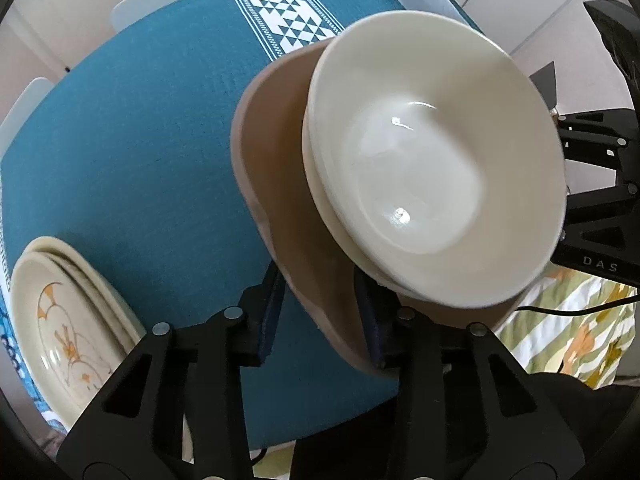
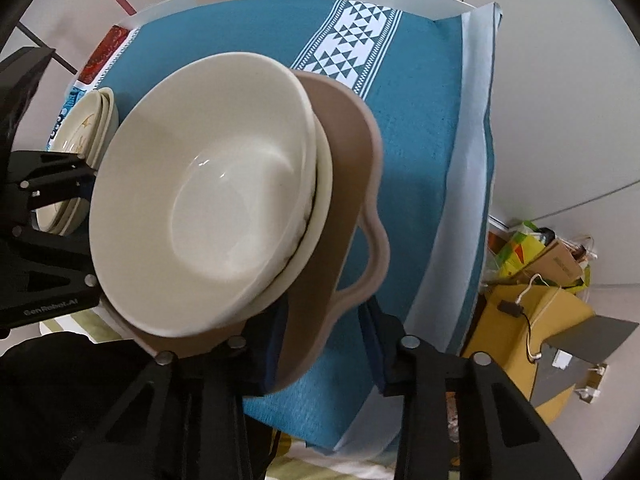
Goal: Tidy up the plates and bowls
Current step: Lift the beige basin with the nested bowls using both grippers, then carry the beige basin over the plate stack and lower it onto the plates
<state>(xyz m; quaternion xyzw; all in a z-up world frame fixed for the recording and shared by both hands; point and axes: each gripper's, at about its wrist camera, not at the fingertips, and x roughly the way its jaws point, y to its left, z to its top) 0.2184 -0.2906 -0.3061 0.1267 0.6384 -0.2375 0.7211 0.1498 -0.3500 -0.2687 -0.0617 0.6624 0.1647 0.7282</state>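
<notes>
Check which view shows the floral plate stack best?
Left wrist view: the floral plate stack lies close, its orange pattern readable. In the right wrist view, the stack is smaller and partly hidden behind the white bowl.

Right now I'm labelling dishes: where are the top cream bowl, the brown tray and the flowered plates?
top cream bowl (image 1: 432,168), left wrist view, inner bottom.
brown tray (image 2: 352,160), right wrist view, bare inner face.
flowered plates (image 1: 68,340), left wrist view, painted face.

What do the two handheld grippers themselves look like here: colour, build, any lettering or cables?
Both are matte black with triangular cut-outs in the finger arms, round silver pivot pins and dark blue pads. The left gripper bears "GenRobot.AI" lettering, read from the right wrist view. The right gripper shows "DAS" in the left wrist view, with a thin black cable beside it. Dark clothing fills the lower corners.
</notes>
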